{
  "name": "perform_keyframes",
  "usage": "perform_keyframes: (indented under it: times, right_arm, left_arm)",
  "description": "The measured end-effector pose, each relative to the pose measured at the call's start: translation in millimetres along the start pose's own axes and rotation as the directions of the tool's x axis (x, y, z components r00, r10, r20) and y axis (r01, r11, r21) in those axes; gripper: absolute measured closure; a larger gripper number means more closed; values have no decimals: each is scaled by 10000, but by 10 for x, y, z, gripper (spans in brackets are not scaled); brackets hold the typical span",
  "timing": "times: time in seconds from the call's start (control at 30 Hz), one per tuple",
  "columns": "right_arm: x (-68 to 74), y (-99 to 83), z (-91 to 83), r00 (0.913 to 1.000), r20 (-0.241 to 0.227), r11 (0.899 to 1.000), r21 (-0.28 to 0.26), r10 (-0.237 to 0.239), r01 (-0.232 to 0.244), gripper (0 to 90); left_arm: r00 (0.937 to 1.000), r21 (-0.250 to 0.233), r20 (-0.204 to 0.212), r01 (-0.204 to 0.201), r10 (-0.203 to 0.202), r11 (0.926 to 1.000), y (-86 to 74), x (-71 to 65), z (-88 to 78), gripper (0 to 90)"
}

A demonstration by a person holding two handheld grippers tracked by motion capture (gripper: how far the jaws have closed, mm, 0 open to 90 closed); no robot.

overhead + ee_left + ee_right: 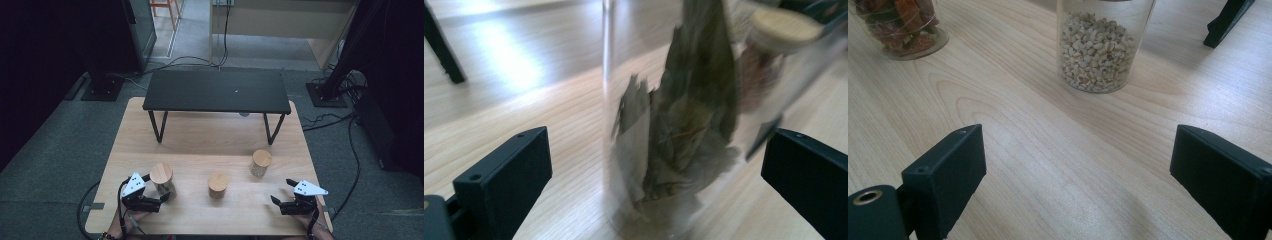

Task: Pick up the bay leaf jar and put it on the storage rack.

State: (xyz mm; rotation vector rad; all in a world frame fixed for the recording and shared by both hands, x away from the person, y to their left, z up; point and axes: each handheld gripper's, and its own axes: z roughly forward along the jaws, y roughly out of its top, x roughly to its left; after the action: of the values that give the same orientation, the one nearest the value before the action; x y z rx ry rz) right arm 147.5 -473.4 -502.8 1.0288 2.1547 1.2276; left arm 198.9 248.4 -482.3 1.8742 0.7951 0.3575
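Three glass jars with wooden lids stand on the wooden table (pixel 200 140). The left jar (pixel 162 179) holds dried leaves (pixel 684 115). It stands between the jaws of my left gripper (pixel 156 189), which is open, and both jaws stay clear of the glass. The middle jar (pixel 218 184) holds reddish-orange pieces (pixel 900 22). White grains (pixel 1098 47) fill the right jar (pixel 260 162). My right gripper (pixel 282 191) is open over bare table at the front right, a little in front of the grain jar, with nothing between its fingers.
A low black shelf (pixel 217 91) on thin legs spans the back half of the table. One of its legs (pixel 1228 20) stands beyond the grain jar. Cables and dark stands lie on the floor around the table.
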Motion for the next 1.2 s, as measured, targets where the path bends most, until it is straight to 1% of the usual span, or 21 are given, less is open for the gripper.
perform_keyframes:
  times: [0.1,0.17,0.27,0.33,0.4,0.43,0.5,0.53,0.6,0.7,0.73,0.8,0.9,0.93,0.97,1.0,1.03,1.07,1.13,1.17,1.2]
  right_arm:
    - [1,1,1,10000,2,10000,5,3,-3,75]
    - [3,2,1,10000,9,10000,9,8,-8,75]
    - [7,2,1,10000,29,10000,14,4,-4,75]
    - [8,3,1,10000,34,10000,17,-5,5,75]
    - [9,2,1,10000,42,10000,11,-14,14,75]
    - [11,2,1,10000,48,10000,11,-15,15,76]
    - [13,4,0,10000,55,10000,27,-9,9,75]
    - [13,4,0,10000,55,10000,27,-9,9,75]
    - [17,5,1,10000,68,10000,33,-29,29,75]
    - [22,4,0,10000,95,10000,27,-14,13,75]
    - [26,3,0,9999,110,10000,22,-19,19,75]
    - [28,4,2,9999,110,10000,25,-27,27,75]
    - [24,6,3,9999,100,10000,40,-34,34,75]
    - [21,6,1,10000,96,10000,39,-19,19,75]
    - [21,6,1,10000,96,10000,39,-19,19,75]
    - [23,4,0,9999,100,10000,29,-19,19,75]
    - [23,4,0,9999,100,10000,29,-19,19,75]
    - [22,4,1,9999,99,10000,30,-30,30,75]
    - [20,4,0,10000,88,10000,30,-19,19,75]
    - [20,4,0,10000,93,10000,24,-19,19,75]
    - [20,4,0,10000,94,10000,23,-17,17,75]
  left_arm:
    - [10000,17,-59,10,-10,10000,18,-3,-8,0]
    - [9999,-65,-64,88,-88,9999,15,-2,-12,0]
    - [9997,-54,-234,18,-20,10000,51,-47,18,0]
    - [9999,-56,-164,-46,46,10000,79,-44,31,0]
    - [9995,-119,-325,-65,61,9999,103,-73,43,0]
    - [9995,-119,-325,-65,61,9999,103,-73,43,0]
    - [9989,-246,-462,-112,101,9996,139,-90,55,0]
    - [9989,-246,-462,-112,101,9996,139,-90,55,0]
    - [9993,-354,-298,-222,211,9991,172,-79,71,0]
    - [9992,-337,-256,-317,309,9989,194,-87,82,25]
    - [9986,-190,-314,-422,416,9989,216,-108,88,31]
    - [9981,-32,-354,-497,496,9988,235,-112,87,45]
    - [9977,63,-391,-544,546,9985,262,-108,70,56]
    - [9970,124,-444,-623,628,9980,314,-114,39,57]
    - [9970,124,-444,-623,628,9980,314,-114,39,57]
    - [9965,183,-391,-734,740,9971,384,-124,-1,57]
    - [9965,183,-391,-734,740,9971,384,-124,-1,57]
    - [9951,228,-395,-903,912,9957,452,-152,-34,57]
    - [9944,328,-362,-980,991,9946,518,-168,-43,57]
    - [9944,328,-362,-980,991,9946,518,-168,-43,58]
    - [9940,399,-343,-1024,1038,9939,548,-174,-39,72]
